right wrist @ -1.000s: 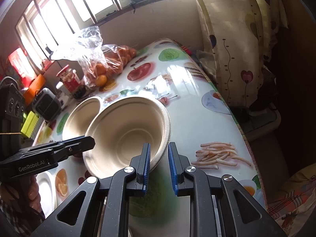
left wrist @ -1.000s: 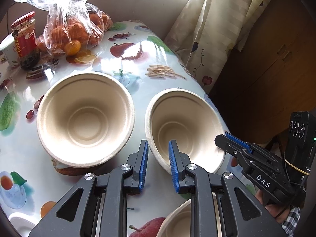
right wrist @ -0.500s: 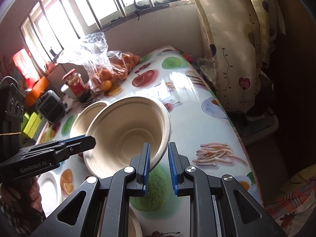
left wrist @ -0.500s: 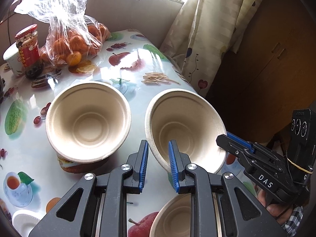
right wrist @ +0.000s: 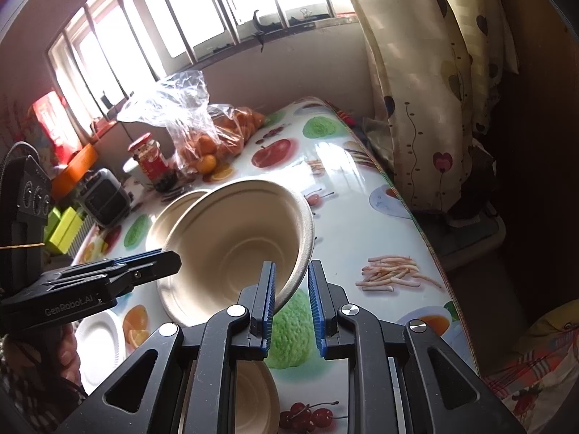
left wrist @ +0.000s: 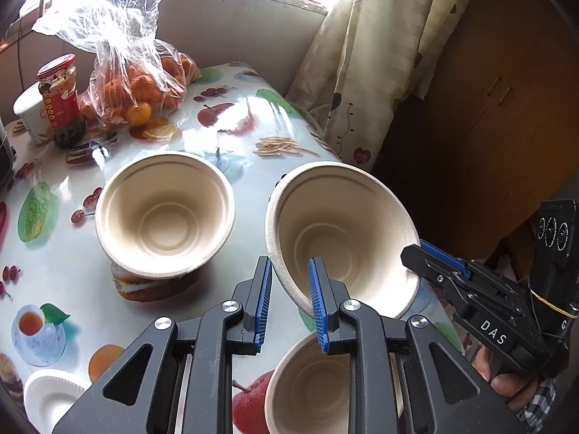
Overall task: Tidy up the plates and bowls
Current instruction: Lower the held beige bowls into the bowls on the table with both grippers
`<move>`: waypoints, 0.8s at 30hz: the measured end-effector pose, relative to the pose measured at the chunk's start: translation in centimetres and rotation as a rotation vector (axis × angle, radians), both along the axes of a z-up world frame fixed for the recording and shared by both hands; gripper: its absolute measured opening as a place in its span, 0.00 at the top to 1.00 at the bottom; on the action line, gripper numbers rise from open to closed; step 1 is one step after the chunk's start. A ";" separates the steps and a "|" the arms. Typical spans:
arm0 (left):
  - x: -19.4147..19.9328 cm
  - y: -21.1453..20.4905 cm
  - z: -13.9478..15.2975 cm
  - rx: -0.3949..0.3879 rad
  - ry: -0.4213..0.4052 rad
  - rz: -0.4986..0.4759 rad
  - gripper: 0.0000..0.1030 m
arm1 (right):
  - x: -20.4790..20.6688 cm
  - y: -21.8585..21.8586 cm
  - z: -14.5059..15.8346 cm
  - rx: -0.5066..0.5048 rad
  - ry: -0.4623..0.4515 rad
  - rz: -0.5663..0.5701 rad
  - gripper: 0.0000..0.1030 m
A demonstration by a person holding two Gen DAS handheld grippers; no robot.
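Observation:
Both grippers hold one beige paper bowl (left wrist: pixel 343 231) above the table, tilted. My left gripper (left wrist: pixel 289 300) is shut on its near-left rim. My right gripper (right wrist: pixel 289 300) is shut on its right rim, and the bowl (right wrist: pixel 231 249) fills the middle of the right wrist view. A second beige bowl (left wrist: pixel 164 213) stands on the table to the left; its edge shows behind the held bowl (right wrist: pixel 173 209). A third bowl (left wrist: pixel 307 387) sits on the table under the held one and shows at the bottom of the right wrist view (right wrist: pixel 253 398). A small white plate (left wrist: pixel 47 398) lies at the near left.
A fruit-print tablecloth (left wrist: pixel 224 126) covers the table. A plastic bag of oranges (left wrist: pixel 137 90), a red-lidded jar (left wrist: pixel 59 101) and a white cup (left wrist: pixel 27 112) stand at the back. The table's right edge drops off beside a curtain (left wrist: pixel 362 72). A small grey appliance (right wrist: pixel 105 199) stands far left.
Both grippers have lifted the held bowl higher above the table and tilted it more. The third bowl underneath has come further into view. The grips are unchanged.

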State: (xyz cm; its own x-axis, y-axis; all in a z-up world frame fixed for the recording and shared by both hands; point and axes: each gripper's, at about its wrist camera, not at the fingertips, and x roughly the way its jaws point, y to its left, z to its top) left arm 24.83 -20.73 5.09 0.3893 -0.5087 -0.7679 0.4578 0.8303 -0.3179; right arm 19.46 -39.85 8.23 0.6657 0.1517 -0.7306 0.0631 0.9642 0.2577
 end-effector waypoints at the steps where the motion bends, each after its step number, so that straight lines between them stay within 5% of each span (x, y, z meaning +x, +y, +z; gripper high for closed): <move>1: -0.2 0.1 0.1 -0.002 -0.001 0.001 0.78 | -0.2 0.0 0.1 0.001 -0.002 0.000 0.83; 24: -4.0 2.4 1.5 -0.023 -0.026 -0.006 0.78 | -4.6 2.0 1.6 0.008 -0.046 0.004 0.83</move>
